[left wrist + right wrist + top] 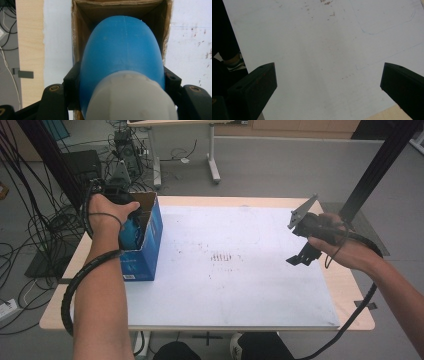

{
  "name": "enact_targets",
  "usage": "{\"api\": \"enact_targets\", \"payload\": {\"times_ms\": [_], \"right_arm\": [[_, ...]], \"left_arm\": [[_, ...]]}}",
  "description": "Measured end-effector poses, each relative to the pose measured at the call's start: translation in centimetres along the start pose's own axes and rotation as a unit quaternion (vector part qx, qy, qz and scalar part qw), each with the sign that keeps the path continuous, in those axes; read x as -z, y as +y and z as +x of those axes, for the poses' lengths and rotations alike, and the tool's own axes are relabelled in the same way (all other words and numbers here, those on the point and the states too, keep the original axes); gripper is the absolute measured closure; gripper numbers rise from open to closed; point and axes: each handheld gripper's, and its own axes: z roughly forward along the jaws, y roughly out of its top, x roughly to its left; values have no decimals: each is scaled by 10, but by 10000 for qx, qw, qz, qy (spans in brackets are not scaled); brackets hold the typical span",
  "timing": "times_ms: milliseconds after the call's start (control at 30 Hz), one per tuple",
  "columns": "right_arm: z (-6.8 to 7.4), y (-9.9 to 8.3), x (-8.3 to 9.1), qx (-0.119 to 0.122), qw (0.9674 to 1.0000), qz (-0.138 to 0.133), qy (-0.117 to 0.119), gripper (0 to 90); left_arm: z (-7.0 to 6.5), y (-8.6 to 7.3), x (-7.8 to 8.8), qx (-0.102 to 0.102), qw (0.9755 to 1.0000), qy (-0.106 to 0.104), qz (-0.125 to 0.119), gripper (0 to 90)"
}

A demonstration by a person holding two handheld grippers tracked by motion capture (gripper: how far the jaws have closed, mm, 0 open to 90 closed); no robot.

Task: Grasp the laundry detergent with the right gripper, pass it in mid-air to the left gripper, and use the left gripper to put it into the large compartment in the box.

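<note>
the left gripper clamps a blue bottle inside the open box. the right gripper hangs open and empty above the white sheet.

no readable text, box print illegible

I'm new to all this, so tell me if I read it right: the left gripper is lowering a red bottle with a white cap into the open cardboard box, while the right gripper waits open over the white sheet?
Nearly. The bottle is blue, not red, as the left gripper view shows. The rest holds: the left gripper clamps it over the box, its cap is white, and the right gripper stands open over the sheet.
</note>
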Motion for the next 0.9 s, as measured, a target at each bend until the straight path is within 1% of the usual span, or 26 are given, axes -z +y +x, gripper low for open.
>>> {"api": "enact_targets", "payload": {"times_ms": [167, 367, 733, 867, 900], "right_arm": [[0, 0, -2, 4, 10000, 2, 7, 6], [0, 0, -3, -6, 10000, 24, 7, 8], [-2, -2, -4, -17, 10000, 61, -9, 9], [-2, -2, -5, 12, 10000, 90, -18, 9], [-2, -2, -5, 31, 9999, 112, -10, 9]], "left_arm": [[-1, -2, -10, -22, 10000, 31, 15, 374], [-1, -4, -19, -31, 10000, 61, -45, 374], [-3, -9, -36, -104, 9999, 59, 20, 374], [-3, -10, -42, -109, 9999, 70, 25, 374], [-3, -11, -44, -150, 9998, 78, 58, 373]]}}
